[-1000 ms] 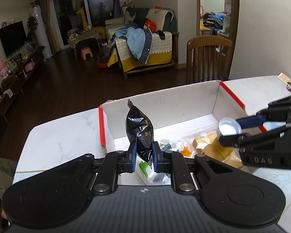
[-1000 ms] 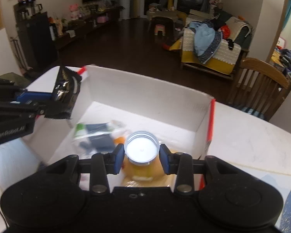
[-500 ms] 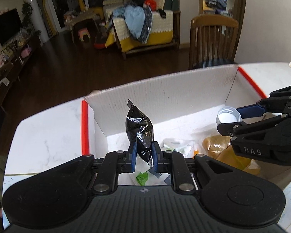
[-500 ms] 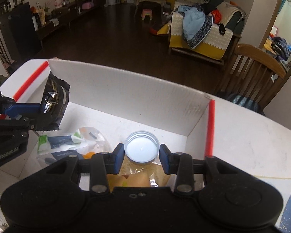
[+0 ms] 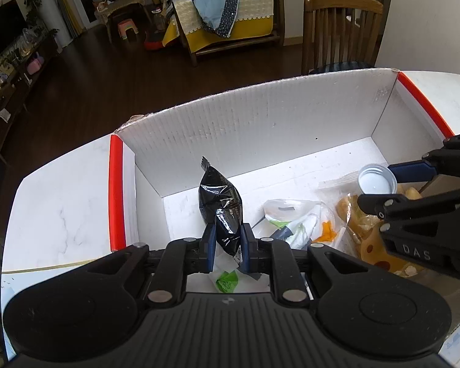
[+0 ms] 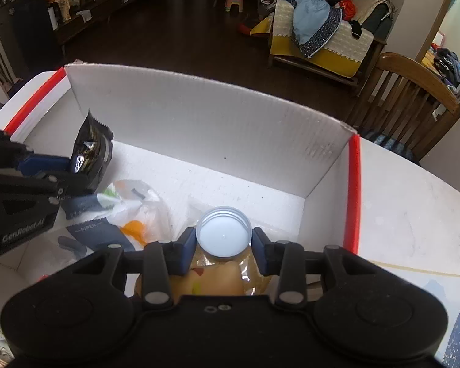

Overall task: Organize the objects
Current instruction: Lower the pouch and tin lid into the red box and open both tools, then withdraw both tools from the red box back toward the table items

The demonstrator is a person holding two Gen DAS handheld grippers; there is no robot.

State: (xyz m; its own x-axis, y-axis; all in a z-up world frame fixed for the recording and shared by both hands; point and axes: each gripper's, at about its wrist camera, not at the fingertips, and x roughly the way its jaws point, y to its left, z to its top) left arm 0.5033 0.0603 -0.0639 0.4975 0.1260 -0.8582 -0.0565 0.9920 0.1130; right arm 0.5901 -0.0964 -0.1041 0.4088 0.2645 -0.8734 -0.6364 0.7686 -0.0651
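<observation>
Yellow packet half behind fingers

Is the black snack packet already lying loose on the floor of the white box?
No, the black snack packet is clamped upright between the left gripper's jaws above the white box floor.

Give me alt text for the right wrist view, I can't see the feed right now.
The right gripper is shut on a white bottle cap, held above bagged snacks inside an open white cardboard box with red edges. At left, the left gripper pinches a black snack packet over the same box.
</observation>
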